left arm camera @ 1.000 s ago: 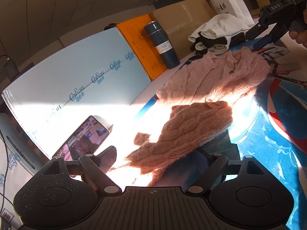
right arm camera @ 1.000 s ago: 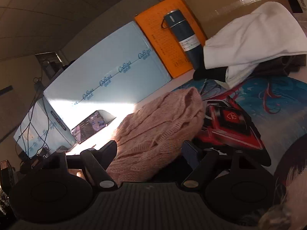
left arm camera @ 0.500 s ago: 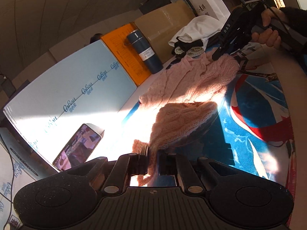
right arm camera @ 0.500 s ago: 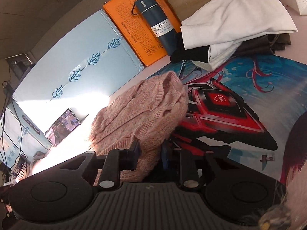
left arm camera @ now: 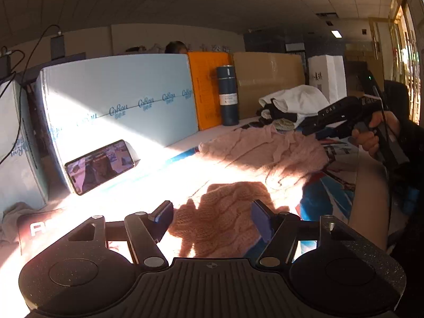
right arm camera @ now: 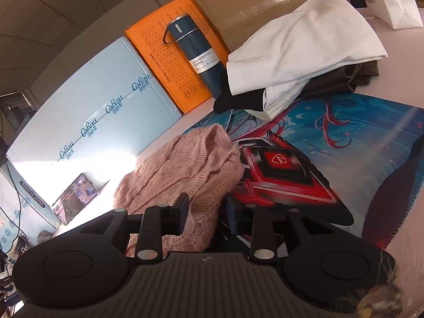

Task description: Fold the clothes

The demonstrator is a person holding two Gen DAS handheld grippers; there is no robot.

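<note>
A pink knitted sweater [left arm camera: 265, 153] lies crumpled on the printed desk mat [right arm camera: 344, 137], half in bright sun. My left gripper [left arm camera: 213, 218] stands over its near end; the jaws are opening wide, and a fold of knit lies between them with neither pad pressing on it. In the right wrist view the sweater [right arm camera: 185, 164] runs up between the jaws of my right gripper [right arm camera: 206, 213], which are opening, with a dark gap at the right pad. The left wrist view shows the right gripper [left arm camera: 312, 129] in a person's hand [left arm camera: 371, 135] at the sweater's far end.
A pile of white and dark clothes [right arm camera: 304, 53] sits at the back of the mat. Behind it stand a blue vacuum bottle [right arm camera: 196, 58], an orange box [right arm camera: 159, 61], a cardboard box [left arm camera: 267, 84] and a light blue box [left arm camera: 119, 100]. A phone [left arm camera: 100, 164] leans on the blue box.
Both grippers closed on the sweater half a second ago and have since opened again. The left gripper has rolled level and shifted along the sweater's near end; the right stayed in place.
</note>
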